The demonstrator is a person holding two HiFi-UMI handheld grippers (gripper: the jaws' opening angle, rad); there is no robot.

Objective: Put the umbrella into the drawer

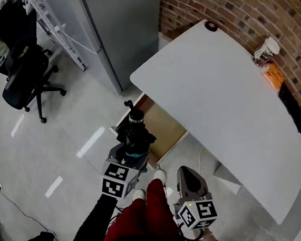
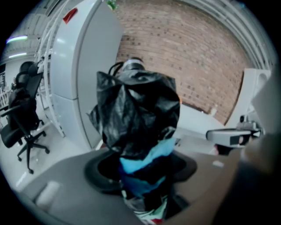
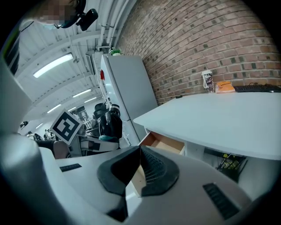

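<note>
In the head view, the left gripper (image 1: 132,146) held the folded black umbrella (image 1: 135,125) upright by the front edge of the open wooden drawer (image 1: 164,130) under the white desk (image 1: 212,86), with the right gripper (image 1: 187,175) beside it. The left gripper view showed its jaws pinching the umbrella's black and blue fabric. In the right gripper view, the jaws were pressed together on nothing and faced the drawer.

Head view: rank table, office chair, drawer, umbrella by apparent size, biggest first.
1. table, by far the largest
2. office chair
3. drawer and umbrella: these look about alike. The umbrella is nearer the camera, so they are not ranked against each other.
</note>
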